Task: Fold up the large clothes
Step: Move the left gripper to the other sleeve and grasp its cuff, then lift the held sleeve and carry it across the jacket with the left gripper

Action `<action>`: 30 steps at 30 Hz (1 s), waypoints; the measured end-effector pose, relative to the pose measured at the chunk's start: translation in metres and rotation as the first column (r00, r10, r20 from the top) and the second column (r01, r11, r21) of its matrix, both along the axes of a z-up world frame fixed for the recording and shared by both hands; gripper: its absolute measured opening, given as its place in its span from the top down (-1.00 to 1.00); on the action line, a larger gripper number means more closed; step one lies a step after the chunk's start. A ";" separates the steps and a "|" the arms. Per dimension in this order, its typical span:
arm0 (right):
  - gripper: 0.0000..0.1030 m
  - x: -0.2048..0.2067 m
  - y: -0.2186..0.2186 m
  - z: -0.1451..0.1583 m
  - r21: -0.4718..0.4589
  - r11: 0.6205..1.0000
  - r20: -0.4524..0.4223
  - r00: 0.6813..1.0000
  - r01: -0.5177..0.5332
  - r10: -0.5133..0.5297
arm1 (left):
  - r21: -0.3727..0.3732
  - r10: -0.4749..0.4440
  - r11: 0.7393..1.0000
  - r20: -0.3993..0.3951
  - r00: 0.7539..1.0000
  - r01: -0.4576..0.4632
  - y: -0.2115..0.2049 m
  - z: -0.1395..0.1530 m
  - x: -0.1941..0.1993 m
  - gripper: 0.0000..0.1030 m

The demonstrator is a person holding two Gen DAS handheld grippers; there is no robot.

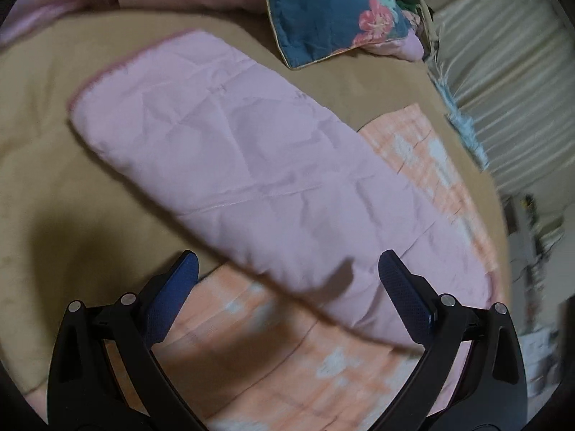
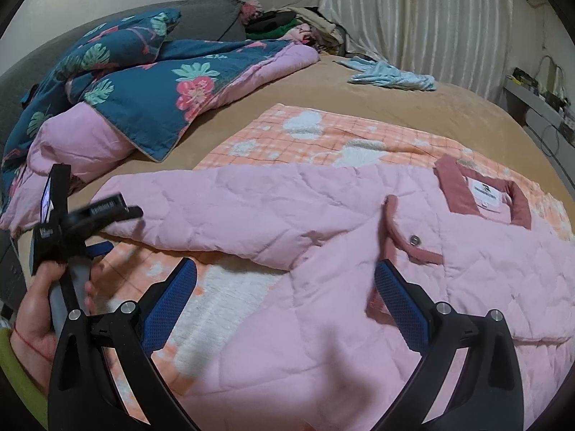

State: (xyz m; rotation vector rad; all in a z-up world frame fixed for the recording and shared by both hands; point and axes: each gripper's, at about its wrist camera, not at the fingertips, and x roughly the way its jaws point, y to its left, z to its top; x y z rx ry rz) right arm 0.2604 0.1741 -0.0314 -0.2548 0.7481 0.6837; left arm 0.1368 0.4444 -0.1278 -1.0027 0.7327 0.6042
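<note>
Hovering wide and empty, the left claw [image 1: 287, 273] hangs over the sleeve [image 1: 222, 151] of the pink quilted jacket [image 2: 359, 287], which lies flat on an orange checked blanket [image 2: 323, 136] on the bed [image 2: 395, 100]. The right claw [image 2: 285, 280] is just as wide, above the jacket's body. The risk I see: puffy, slippery quilting may slide out of a shallow pinch — or a deep one may snag the blanket too, dragging both and spoiling the fold.

Both grippers [image 1: 287, 264] [image 2: 285, 269] alike — black arms, silver screws, blue textured pads [image 2: 169, 305]; bare hand [image 2: 34, 319], red thread, yellow-green sleeve.
</note>
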 end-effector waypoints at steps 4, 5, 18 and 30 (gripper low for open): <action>-0.92 0.007 -0.022 -0.001 0.009 0.999 0.001 0.999 0.048 -0.048 | -0.019 0.047 0.999 0.020 0.999 -0.047 0.012 -0.006 0.006 -0.82; -0.92 0.009 -0.028 -0.001 0.015 0.998 0.002 0.998 0.061 -0.061 | -0.024 0.061 0.998 0.029 0.998 -0.060 0.016 -0.007 0.008 -0.82; -0.92 0.017 -0.118 0.007 0.101 0.972 -0.022 0.978 0.210 -0.209 | 0.221 0.050 0.973 0.079 0.996 -0.067 0.010 0.046 0.019 0.78; -0.91 -0.001 -0.173 0.034 0.112 0.957 0.016 0.962 0.269 -0.273 | 0.391 -0.140 0.920 0.270 0.953 0.024 -0.054 0.157 0.012 0.83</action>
